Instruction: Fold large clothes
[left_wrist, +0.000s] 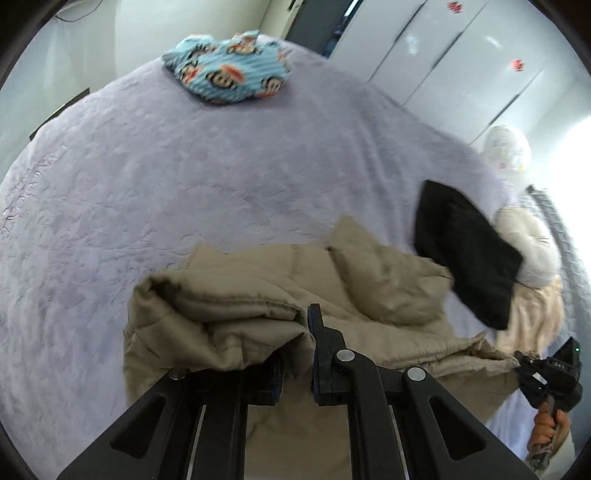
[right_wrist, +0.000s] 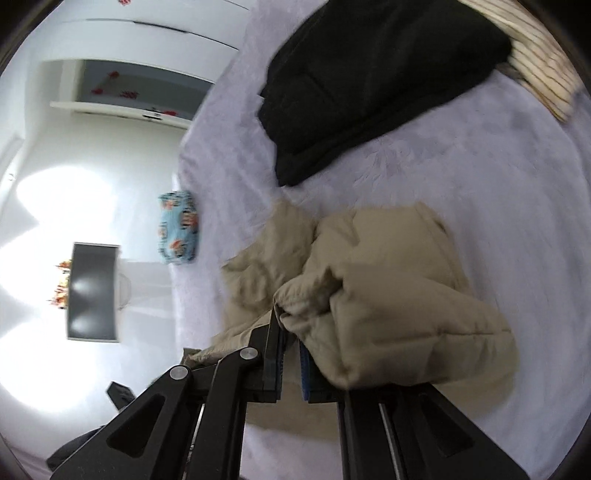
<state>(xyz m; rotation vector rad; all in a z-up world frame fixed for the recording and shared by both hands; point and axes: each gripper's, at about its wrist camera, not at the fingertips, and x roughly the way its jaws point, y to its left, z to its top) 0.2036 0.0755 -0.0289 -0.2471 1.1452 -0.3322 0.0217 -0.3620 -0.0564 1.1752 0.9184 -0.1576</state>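
A beige padded jacket (left_wrist: 280, 295) lies bunched on the lavender bedspread (left_wrist: 147, 177). My left gripper (left_wrist: 295, 332) is shut on a fold of the jacket, which drapes over its left finger. My right gripper (right_wrist: 290, 325) is shut on another edge of the jacket (right_wrist: 388, 295); the cloth bulges over its right finger. The right gripper also shows at the right edge of the left wrist view (left_wrist: 546, 373), at the jacket's hem, held in a hand. A folded black garment (left_wrist: 465, 251) lies beyond the jacket; it also shows in the right wrist view (right_wrist: 369, 81).
A blue cartoon-print bundle (left_wrist: 229, 70) lies at the bed's far side. Cream and white clothes (left_wrist: 528, 240) are piled by the black garment. White wardrobe doors (left_wrist: 461, 55) stand behind the bed. A striped cloth (right_wrist: 543, 74) lies near the black garment.
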